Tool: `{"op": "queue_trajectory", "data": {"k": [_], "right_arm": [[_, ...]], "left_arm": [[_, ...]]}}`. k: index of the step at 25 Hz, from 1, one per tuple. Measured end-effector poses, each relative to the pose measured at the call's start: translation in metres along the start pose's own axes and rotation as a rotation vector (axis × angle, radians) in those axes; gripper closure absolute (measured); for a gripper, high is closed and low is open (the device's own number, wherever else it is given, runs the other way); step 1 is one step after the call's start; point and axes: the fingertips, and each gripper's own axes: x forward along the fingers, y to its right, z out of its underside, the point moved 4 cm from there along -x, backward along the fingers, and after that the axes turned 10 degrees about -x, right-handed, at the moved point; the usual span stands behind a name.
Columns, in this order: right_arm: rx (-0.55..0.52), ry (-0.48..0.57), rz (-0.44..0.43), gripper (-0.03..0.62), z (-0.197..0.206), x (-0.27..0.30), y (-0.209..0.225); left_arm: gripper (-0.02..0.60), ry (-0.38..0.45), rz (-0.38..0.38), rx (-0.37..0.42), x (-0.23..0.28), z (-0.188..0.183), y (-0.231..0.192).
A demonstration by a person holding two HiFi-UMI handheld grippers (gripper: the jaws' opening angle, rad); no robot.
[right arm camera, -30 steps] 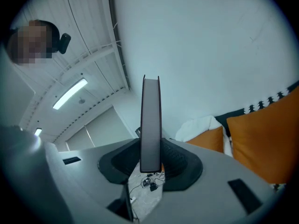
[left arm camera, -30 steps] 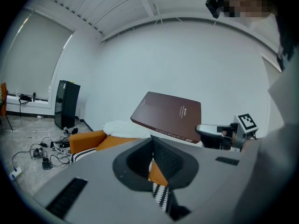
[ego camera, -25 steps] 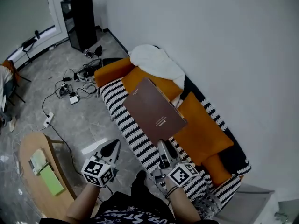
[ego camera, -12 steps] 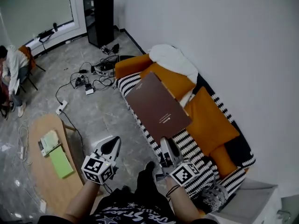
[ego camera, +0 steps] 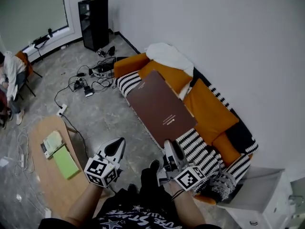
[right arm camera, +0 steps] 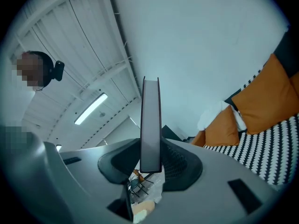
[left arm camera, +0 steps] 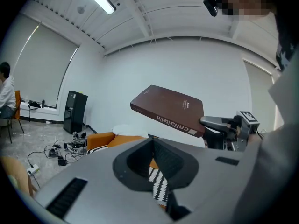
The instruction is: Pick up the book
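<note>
Two tools are in our hands, and only one is doing work. Our right tool [ego camera: 170, 147], low in the middle of the head view, is clamped on the near short edge of the book [ego camera: 161, 109]. In the right gripper view the cover stands edge-on between the jaws, with a pad pressed on each face. Our left tool [ego camera: 116, 148], lower left of centre, has its jaws together on nothing.

The book is off the sofa [ego camera: 212, 111] and in the air at the centre of the frame. It reaches up and away from the right tool, over the striped seat and the floor [ego camera: 95, 113] beside it.

We judge it a broad, stiff hardback with some weight. Held by one end, most of it hangs beyond the jaws, so it will want to droop or swing about the pinch. The brown cover looks smooth and could creep between the pads. We would take it deep in the jaws, at the middle of that short edge or near the spine where the boards are firmest. It does not look fragile, though a corner would dent if dropped.
</note>
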Motion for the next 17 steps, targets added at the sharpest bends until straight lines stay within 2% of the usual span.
{"op": "queue_trajectory", "data": {"k": [7, 17], "right_arm": [[-0.038, -0.011, 0.030, 0.454, -0.005, -0.011, -0.002], [-0.050, 0.007, -0.009, 0.454, -0.036, -0.035, 0.009]], "left_arm": [[0.575, 0.007, 0.036, 0.007, 0.003, -0.005, 0.014], [0.575, 0.061, -0.025, 0.026, 0.000, -0.005, 0.049]]}}
